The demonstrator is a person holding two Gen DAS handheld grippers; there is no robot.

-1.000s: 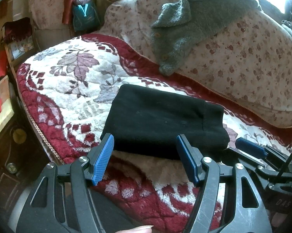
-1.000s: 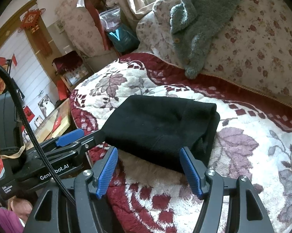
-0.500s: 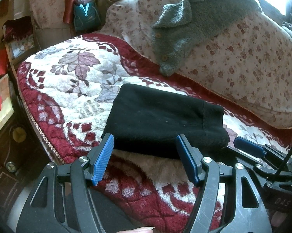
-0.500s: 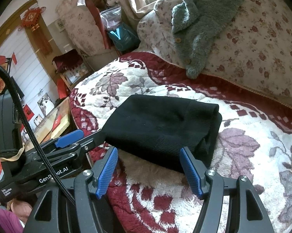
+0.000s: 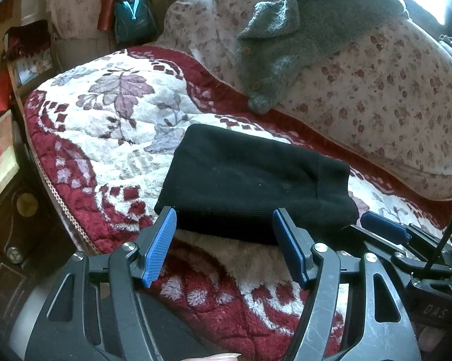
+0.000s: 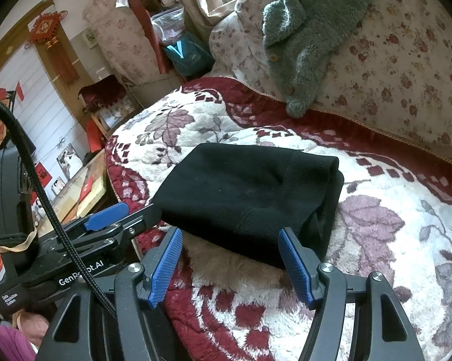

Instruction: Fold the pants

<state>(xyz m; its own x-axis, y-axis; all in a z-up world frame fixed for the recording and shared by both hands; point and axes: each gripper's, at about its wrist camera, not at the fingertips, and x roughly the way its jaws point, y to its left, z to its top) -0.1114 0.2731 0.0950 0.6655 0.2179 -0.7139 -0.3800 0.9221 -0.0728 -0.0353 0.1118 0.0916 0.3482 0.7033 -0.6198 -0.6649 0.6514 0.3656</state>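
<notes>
Left gripper (image 5: 223,243) and right gripper (image 6: 230,260) both spread wide, grasping nothing. Just ahead of our fingertips — black pants (image 5: 250,186), folded into compact bundle on quilt (image 5: 111,138). We judge fabric soft, thick, floppy — pinch near folded edge.

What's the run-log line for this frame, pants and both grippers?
pants: folded compact, flat on blanket | left gripper: open, empty, short of near edge | right gripper: open, empty, near edge | contact: none

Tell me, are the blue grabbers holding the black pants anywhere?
No. Both the left tool and the right tool are open and empty, just short of the folded black pants.
</notes>
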